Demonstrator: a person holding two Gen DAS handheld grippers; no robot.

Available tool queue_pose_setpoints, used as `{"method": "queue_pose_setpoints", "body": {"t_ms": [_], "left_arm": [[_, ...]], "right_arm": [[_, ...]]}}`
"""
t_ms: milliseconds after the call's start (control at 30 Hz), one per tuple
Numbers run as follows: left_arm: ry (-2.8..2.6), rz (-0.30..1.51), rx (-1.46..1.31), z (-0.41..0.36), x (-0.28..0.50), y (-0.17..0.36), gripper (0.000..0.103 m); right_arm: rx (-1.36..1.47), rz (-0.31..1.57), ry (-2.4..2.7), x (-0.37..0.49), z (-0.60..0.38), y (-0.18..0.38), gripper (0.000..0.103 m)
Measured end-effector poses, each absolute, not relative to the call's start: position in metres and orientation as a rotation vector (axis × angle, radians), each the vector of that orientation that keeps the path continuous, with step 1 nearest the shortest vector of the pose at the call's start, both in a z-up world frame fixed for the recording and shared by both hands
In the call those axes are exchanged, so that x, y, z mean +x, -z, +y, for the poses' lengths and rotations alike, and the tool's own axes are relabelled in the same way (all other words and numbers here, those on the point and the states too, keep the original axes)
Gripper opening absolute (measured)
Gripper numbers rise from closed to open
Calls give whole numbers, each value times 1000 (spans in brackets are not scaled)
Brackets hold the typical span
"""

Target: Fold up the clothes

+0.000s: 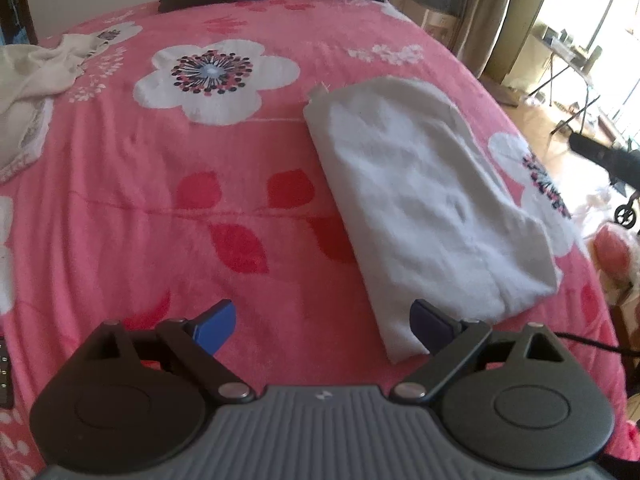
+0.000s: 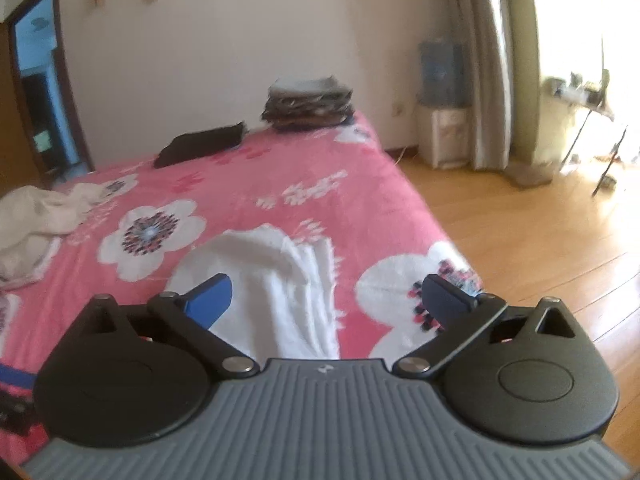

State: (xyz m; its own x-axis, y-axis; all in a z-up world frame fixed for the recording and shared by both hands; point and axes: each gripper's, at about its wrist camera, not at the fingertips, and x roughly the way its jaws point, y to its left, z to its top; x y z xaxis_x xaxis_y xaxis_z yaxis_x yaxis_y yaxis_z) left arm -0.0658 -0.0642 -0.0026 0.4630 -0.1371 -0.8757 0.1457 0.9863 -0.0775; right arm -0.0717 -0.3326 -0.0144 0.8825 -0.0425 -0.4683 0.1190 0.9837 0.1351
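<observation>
Home bedroom. Bed [image 2: 240, 184] under a pink fleece blanket with big white flowers, clothes on it: folded white garment [image 1: 420, 200], crumpled cream garment [image 2: 36, 216], folded dark item [image 2: 200, 146], stack of folded clothes [image 2: 308, 104] at the far edge. Plain white wall, wooden doorway [image 2: 40, 80] left, wood plank floor [image 2: 520, 232], long curtains [image 2: 492, 60] by a bright window, water dispenser [image 2: 442, 108] in the corner.
</observation>
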Motion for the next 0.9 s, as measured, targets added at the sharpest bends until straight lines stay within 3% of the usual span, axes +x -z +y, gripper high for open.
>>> {"method": "queue_pose_setpoints", "body": {"t_ms": [900], "left_arm": [[13,1095,108,-61,-62,10,95]], "right_arm": [[-62,613,182,-65,-311,25,102]]}}
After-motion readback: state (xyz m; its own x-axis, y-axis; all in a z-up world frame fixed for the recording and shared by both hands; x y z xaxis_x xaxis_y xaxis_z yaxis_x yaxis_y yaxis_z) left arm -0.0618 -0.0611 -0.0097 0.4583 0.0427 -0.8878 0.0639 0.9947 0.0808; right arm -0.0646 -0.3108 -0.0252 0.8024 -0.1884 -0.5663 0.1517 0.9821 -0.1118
